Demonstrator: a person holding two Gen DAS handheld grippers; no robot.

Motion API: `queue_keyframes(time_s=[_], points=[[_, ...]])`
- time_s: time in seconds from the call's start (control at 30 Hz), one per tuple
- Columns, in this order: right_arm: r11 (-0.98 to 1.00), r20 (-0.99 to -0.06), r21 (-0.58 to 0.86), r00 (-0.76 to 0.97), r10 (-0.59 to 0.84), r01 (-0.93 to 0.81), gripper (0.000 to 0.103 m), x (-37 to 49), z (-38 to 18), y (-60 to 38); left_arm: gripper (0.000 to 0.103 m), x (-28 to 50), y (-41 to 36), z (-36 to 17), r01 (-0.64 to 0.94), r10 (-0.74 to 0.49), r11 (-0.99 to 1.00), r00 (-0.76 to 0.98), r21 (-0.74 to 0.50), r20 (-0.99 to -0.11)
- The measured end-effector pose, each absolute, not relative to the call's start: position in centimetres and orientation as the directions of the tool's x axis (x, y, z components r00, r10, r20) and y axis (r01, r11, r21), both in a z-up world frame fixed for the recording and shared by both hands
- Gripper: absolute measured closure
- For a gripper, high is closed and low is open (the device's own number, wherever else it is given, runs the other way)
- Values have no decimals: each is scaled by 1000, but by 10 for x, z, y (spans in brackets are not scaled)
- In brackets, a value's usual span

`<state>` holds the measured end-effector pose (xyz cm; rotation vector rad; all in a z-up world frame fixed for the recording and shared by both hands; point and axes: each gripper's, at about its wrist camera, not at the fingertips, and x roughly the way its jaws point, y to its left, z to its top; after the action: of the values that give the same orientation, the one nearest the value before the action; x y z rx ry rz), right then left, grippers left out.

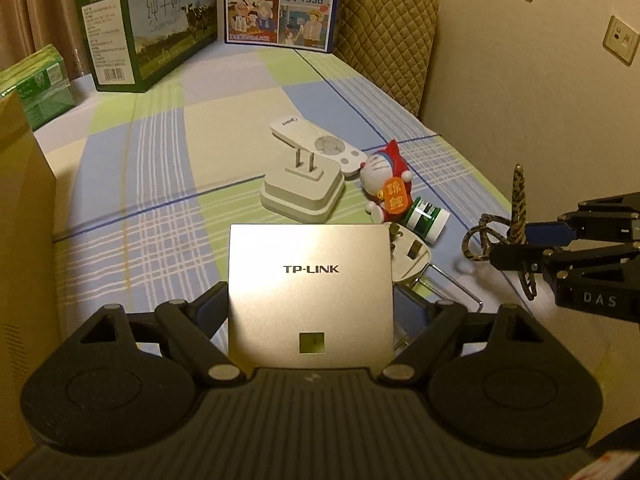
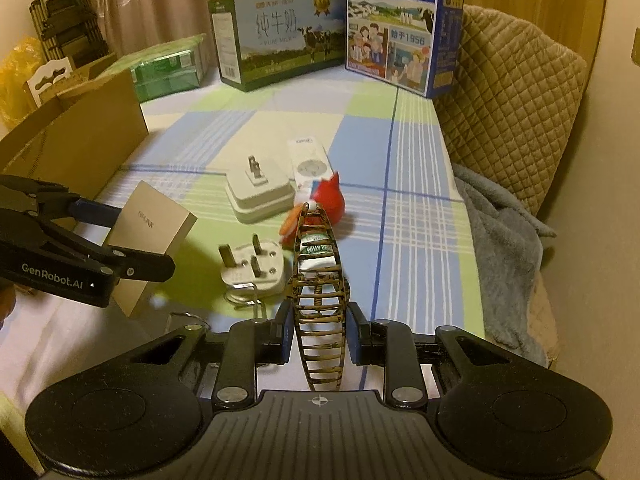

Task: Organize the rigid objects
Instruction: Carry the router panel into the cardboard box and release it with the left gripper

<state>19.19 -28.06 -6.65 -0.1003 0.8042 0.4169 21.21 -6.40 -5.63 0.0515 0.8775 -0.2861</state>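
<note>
Two grippers up over the checked bed sheet [image 1: 168,168], both loaded. Left gripper [image 1: 310,308] is level, pointing fwd, fingers clamped on the side edges of a silver TP-LINK box [image 1: 309,280], which is held flat-face-up in its own cam; from the right cam the box [image 2: 154,236] is tilted, lifted off the sheet. Cardboard box [image 2: 80,148] sits just left of it, wall close to that gripper. Past the TP-LINK box: white adapter [image 1: 302,192] w/ prongs up, white remote [image 1: 320,146] leaning behind it, touching. Right of those a red/white cat figure [image 1: 386,184], a green-white bottle [image 1: 426,216] lying on its side beside it, and a 3-pin plug [image 2: 252,266] prongs up, w/ a metal wire clip [image 2: 244,300] next to it. Right gripper [image 2: 318,330] comes in level from the right, fingers pinched on a leopard-print hair claw [image 2: 318,320] held upright, above the sheet. Far edge: two milk cartons [image 2: 280,36], quilted cushion [image 2: 516,112] along the right wall side, grey blanket [image 2: 500,240] below it. Open sheet is mostly far-centre and right of the figure
</note>
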Motion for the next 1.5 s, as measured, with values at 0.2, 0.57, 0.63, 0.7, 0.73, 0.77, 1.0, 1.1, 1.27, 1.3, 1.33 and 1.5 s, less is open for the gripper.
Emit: queue_keyframes(time_s=[0.2, 0.57, 0.63, 0.7, 0.73, 0.77, 1.0, 1.1, 1.27, 1.3, 1.33, 1.5], points=[[911, -690, 66, 641, 336, -406, 80, 181, -38, -275, 20, 200, -59, -30, 264, -229, 962, 632, -72, -740], [890, -639, 71, 665, 387, -449, 80, 157, 15, -241, 20, 171, -28, 30, 234, -197, 971, 699, -41, -688], [882, -629, 75, 664, 405, -466, 80, 153, 23, -231, 20, 165, -17, 39, 221, -182, 975, 709, -30, -682], [871, -617, 78, 663, 424, -484, 80, 149, 32, -217, 20, 159, -4, 49, 206, -163, 978, 721, -16, -673], [866, -612, 79, 662, 433, -494, 80, 148, 36, -210, 20, 156, 3, 54, 196, -153, 981, 727, -12, -670], [859, -607, 80, 659, 444, -506, 80, 146, 40, -201, 20, 153, 11, 58, 185, -143, 983, 732, -8, -666], [810, -588, 85, 627, 511, -580, 80, 139, 56, -142, 20, 133, 71, 80, 97, -54, 995, 753, 30, -656], [787, -583, 89, 608, 538, -611, 80, 138, 61, -116, 20, 126, 100, 84, 56, -12, 997, 755, 47, -656], [750, -584, 97, 573, 575, -655, 80, 140, 64, -72, 20, 115, 144, 85, 0, 49, 997, 746, 74, -664], [744, -584, 100, 566, 581, -661, 80, 141, 64, -65, 20, 114, 152, 84, -10, 60, 997, 744, 79, -665], [736, -585, 104, 557, 589, -669, 80, 142, 63, -55, 20, 113, 159, 84, -19, 69, 996, 742, 83, -667], [710, -591, 118, 526, 612, -694, 80, 149, 61, -19, 20, 111, 196, 76, -65, 119, 992, 727, 105, -676]])
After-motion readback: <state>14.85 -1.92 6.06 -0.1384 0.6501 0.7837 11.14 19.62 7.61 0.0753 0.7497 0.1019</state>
